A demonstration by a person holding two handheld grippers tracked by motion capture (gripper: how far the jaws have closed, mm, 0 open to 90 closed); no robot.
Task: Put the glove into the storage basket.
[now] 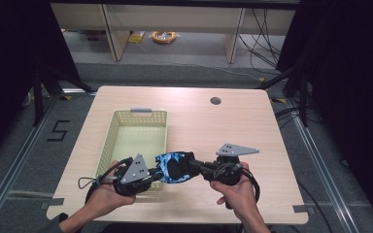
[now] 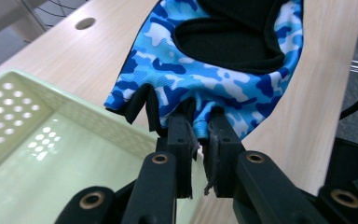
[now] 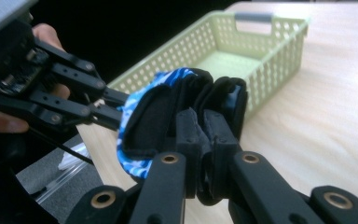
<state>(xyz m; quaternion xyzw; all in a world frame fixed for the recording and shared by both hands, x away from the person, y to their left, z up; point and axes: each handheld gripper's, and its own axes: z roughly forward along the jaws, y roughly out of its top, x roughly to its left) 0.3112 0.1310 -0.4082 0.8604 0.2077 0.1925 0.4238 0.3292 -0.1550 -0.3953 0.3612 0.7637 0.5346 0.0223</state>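
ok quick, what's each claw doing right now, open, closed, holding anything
Left claw: closed on the fingertip edge of the blue camo glove.
Right claw: closed on the glove's black cuff end.

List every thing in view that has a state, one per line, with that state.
Glove: held up between both grippers, over the basket's near corner.
Basket: upright on the table, nothing visible inside.
Left gripper: shut on the glove's finger end.
Right gripper: shut on the glove's black end.

High view looks down on the table (image 1: pixel 272 145) (claw views sit close, sharing the basket (image 2: pixel 51 116)).
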